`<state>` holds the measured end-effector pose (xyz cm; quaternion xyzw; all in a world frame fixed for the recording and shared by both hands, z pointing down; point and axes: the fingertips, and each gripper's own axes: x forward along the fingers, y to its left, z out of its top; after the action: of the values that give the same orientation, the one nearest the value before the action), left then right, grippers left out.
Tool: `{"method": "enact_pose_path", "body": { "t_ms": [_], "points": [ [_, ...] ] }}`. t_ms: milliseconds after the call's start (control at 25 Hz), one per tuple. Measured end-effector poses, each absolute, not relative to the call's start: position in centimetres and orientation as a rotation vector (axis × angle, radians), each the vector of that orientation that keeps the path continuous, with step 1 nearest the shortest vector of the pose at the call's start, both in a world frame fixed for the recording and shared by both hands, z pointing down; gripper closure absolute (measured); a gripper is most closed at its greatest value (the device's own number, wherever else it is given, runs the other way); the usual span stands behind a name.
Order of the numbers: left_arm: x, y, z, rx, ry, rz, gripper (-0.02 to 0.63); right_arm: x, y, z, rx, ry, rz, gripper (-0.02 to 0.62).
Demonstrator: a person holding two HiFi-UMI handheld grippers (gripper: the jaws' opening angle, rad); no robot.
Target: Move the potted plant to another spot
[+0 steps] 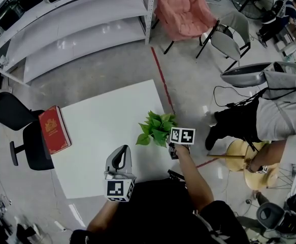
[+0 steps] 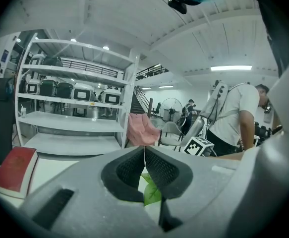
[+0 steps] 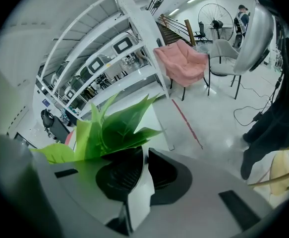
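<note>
Near the right edge of the white rectangular table (image 1: 97, 136), the green leafy plant (image 1: 157, 127) stands in its small white pot (image 3: 139, 195), whose wall the right gripper (image 3: 145, 155) pinches, while the left gripper (image 2: 144, 150) hovers nearby, jaws together on nothing.

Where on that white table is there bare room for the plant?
Bare: the table's middle and far side, between the red book at its left edge and the potted plant at its right. Crowded: around the plant, where the right claw grips.
</note>
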<state>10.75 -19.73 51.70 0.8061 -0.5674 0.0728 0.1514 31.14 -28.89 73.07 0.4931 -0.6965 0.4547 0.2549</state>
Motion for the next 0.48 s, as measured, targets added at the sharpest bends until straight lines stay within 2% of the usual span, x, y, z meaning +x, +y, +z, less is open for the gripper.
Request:
{"method": "enact_pose_path", "body": {
  "t_ms": [280, 480],
  "points": [
    [10.29, -19.44, 51.92, 2.315, -1.627, 0.213, 0.587, 31.11, -28.83, 73.38, 1.380, -1.892, 1.266, 0.561],
    [10.04, -19.30, 51.55, 2.306, -1.630, 0.207, 0.586, 31.14, -28.90, 72.60, 1.420, -1.911, 1.268, 0.528]
  ]
}}
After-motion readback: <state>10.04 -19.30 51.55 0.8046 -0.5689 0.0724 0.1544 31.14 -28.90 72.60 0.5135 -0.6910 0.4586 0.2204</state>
